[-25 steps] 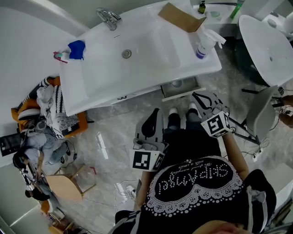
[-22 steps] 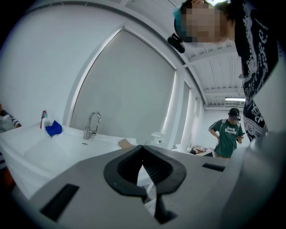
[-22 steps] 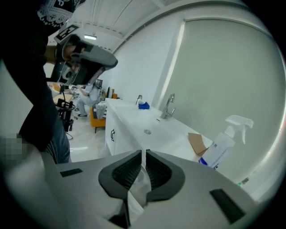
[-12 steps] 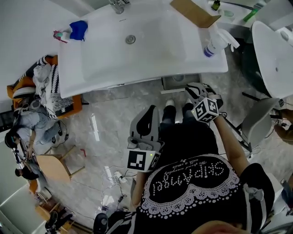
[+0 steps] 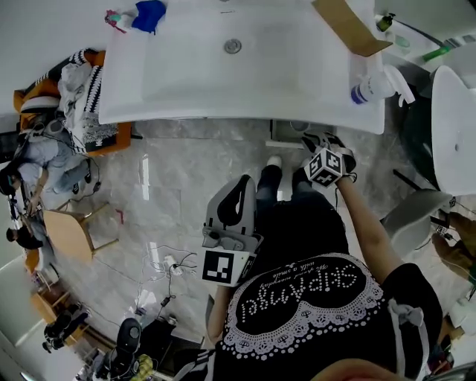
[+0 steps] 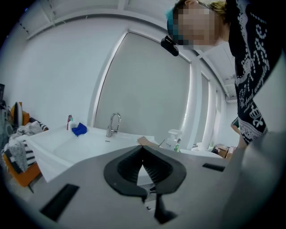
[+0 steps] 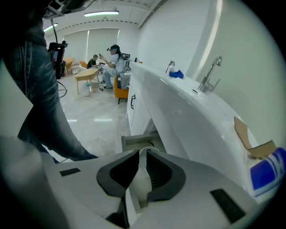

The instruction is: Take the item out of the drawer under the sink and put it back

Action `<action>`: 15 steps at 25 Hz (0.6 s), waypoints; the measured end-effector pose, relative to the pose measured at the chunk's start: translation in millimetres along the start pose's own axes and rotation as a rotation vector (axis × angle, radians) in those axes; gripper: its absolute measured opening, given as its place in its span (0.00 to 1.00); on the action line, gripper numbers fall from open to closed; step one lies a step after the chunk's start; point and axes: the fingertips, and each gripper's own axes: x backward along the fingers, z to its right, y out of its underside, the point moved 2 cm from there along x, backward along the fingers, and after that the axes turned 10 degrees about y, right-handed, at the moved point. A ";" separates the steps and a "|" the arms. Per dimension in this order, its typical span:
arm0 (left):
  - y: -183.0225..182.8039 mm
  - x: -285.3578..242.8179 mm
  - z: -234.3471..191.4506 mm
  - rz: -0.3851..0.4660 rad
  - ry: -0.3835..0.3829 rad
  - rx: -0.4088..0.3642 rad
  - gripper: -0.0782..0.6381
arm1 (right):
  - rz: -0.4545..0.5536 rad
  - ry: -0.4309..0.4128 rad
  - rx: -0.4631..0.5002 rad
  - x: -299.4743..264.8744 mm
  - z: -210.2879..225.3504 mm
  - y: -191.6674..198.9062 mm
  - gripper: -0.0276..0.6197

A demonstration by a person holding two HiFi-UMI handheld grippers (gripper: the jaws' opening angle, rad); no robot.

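Where sink (image 5: 282,67) overhangs, drawer (image 5: 286,143) half hidden

Spray bottle (image 5: 370,89), cardboard (image 5: 349,26), blue cloth (image 5: 149,13)

Drawer (image 5: 287,133) mostly hidden beneath the sink (image 5: 186,111); its inside unclear.

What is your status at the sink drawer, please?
Left tool shut, idle. Right tool above open drawer, jaws just opening, nothing between them. Round white item in drawer, untouched. No obstruction seen.
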 end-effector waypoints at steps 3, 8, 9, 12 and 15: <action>11.7 8.5 -2.7 0.001 -0.030 -0.021 0.12 | -0.017 -0.025 0.021 -25.4 -13.4 5.7 0.13; 22.3 12.4 -2.8 -0.045 -0.068 -0.004 0.12 | -0.076 -0.043 0.052 -57.7 -23.3 17.6 0.14; 22.5 13.1 -2.3 -0.052 -0.070 0.000 0.12 | -0.088 -0.045 0.056 -61.3 -23.6 19.5 0.14; 22.2 15.0 -4.2 -0.060 -0.082 0.006 0.12 | -0.118 -0.059 0.046 -69.4 -25.5 22.7 0.14; 24.2 13.8 -6.8 -0.075 -0.087 0.015 0.12 | -0.136 -0.075 0.032 -76.2 -29.3 25.4 0.14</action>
